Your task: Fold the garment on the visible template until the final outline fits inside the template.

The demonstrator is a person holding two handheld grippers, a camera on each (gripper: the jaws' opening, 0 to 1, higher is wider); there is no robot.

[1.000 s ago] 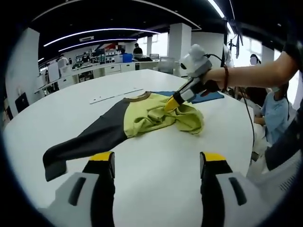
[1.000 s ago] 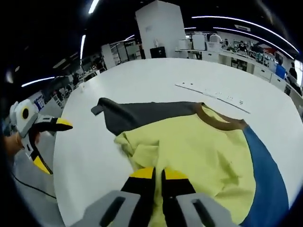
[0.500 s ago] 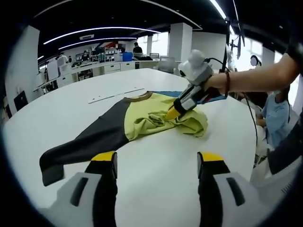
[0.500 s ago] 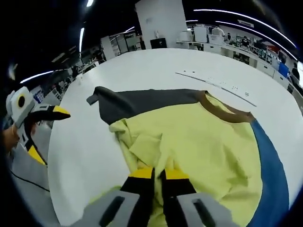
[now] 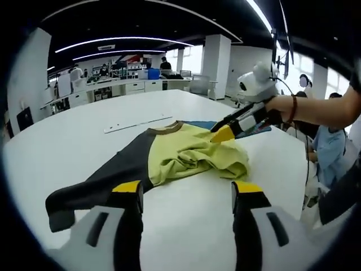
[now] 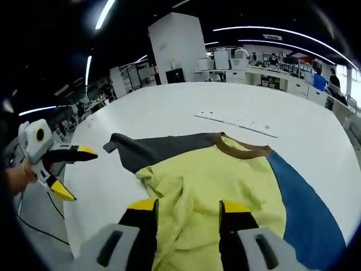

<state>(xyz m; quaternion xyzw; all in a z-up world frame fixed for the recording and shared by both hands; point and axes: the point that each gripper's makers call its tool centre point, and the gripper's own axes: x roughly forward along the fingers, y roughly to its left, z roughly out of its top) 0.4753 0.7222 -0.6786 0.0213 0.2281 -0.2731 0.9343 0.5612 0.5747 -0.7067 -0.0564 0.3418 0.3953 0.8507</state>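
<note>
A long-sleeved garment lies on the white table (image 5: 62, 141): crumpled yellow body (image 5: 189, 157), dark grey sleeve (image 5: 98, 180), blue sleeve (image 6: 302, 217), brown collar (image 6: 240, 151). The yellow hem is bunched and folded up over the body (image 6: 186, 192). My right gripper (image 6: 189, 208) hovers open just above the yellow fabric, holding nothing. The left gripper view has that gripper (image 5: 224, 134) at the garment's far right edge. My left gripper (image 5: 187, 192) is open over bare table, short of the garment; it also appears (image 6: 73, 172) at the table's left edge.
A thin white strip (image 5: 138, 121) lies on the table beyond the collar (image 6: 237, 121). A seated person in light blue (image 5: 330, 152) is past the table's right edge. Office desks and pillars stand in the background. The table edge (image 6: 79, 226) curves close by.
My right gripper has opened, released the yellow hem and lifted back off the fabric. The bunched hem stays lying on the body. My left gripper stays open and roughly in place.
</note>
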